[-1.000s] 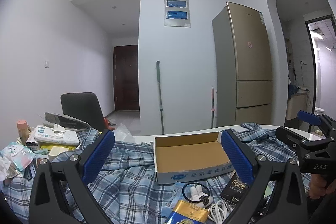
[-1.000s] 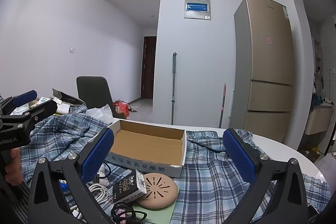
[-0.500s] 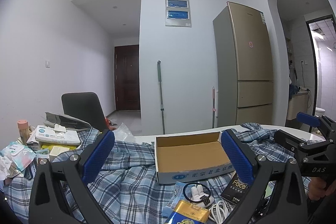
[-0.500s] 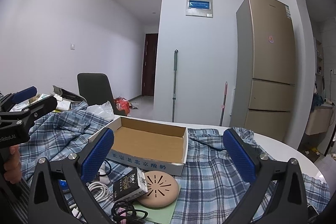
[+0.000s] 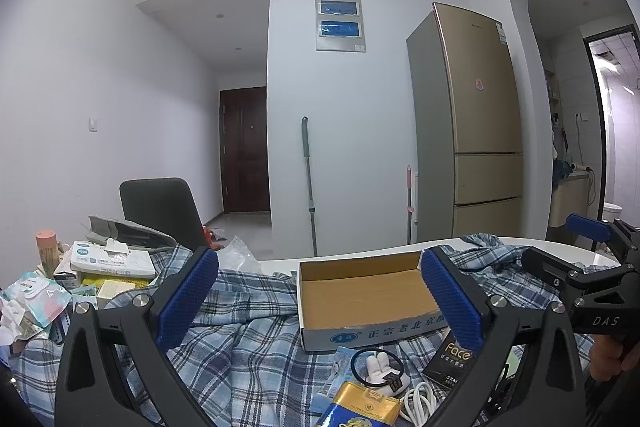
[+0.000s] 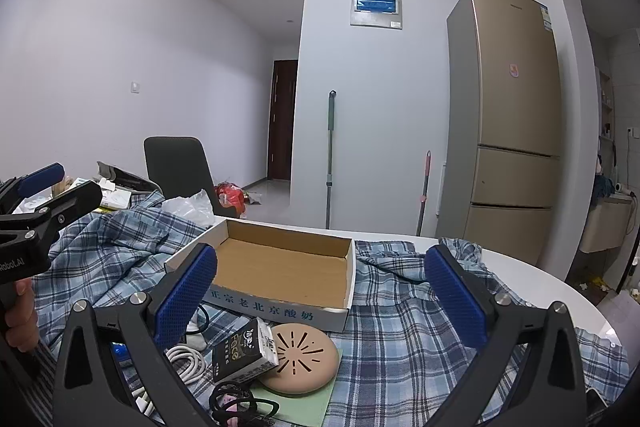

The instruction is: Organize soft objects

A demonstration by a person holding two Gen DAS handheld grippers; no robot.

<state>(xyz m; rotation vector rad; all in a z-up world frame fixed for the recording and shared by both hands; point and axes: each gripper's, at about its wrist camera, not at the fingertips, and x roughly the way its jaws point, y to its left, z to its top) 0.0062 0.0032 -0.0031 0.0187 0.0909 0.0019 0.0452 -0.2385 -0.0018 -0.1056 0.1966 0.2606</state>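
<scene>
A blue, white and navy plaid shirt (image 6: 400, 327) covers a white table (image 6: 540, 283). The cardboard box (image 6: 280, 267) is tan inside, with white outer walls and blue lettering. A round beige disc (image 6: 304, 359) lies on a pale green sheet (image 6: 308, 399). The fingers (image 6: 186, 301) carry textured royal-blue pads on black frames. The fridge (image 6: 512, 115) is gold.

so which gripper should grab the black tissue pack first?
Probably right gripper: the black tissue pack lies close beneath its open fingers, whereas it sits off toward the left gripper's right finger.

The blue-and-white plaid cloth shirt (image 6: 400, 323) looks soft and rumpled; the open cardboard box (image 6: 280, 267) is matt brown inside; the gold fridge (image 6: 516, 107) is satiny.
</scene>
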